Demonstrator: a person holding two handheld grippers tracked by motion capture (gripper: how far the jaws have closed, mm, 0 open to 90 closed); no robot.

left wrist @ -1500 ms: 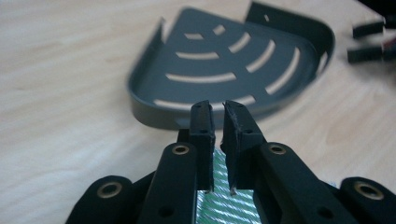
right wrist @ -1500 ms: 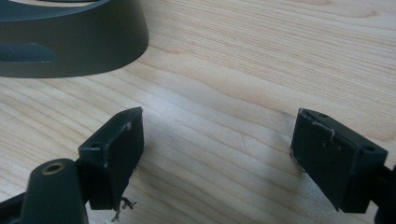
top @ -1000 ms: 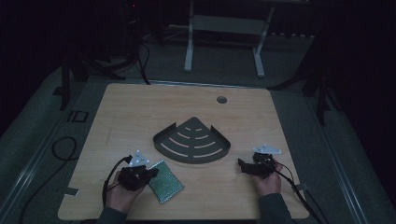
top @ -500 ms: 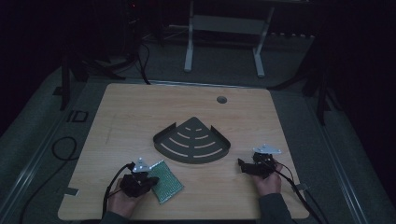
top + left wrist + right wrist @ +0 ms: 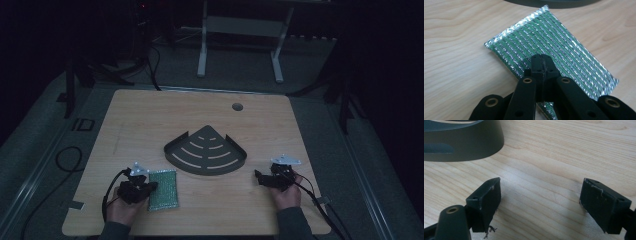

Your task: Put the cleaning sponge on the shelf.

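Observation:
A green, glittery scouring pad point(image 5: 165, 190) lies flat on the wooden table near its front edge, left of centre. My left gripper point(image 5: 150, 186) is at the pad's left side. In the left gripper view its jaws are shut tight together, and the tips point(image 5: 541, 60) sit over the pad point(image 5: 554, 37) with nothing visibly pinched. My right gripper point(image 5: 259, 176) rests low at the front right. It is open point(image 5: 539, 195) over bare wood, with nothing between the jaws.
A dark grey, fan-shaped corner rack point(image 5: 205, 152) with slots sits mid-table between the two hands. Its wall point(image 5: 461, 142) is close to the right gripper's left jaw. A cable hole point(image 5: 237, 106) is at the back. Cables trail off both grippers.
The left hand has drawn back toward the near left. The pad has shifted left with it and turned squarer to the table edge. The right gripper has stayed put.

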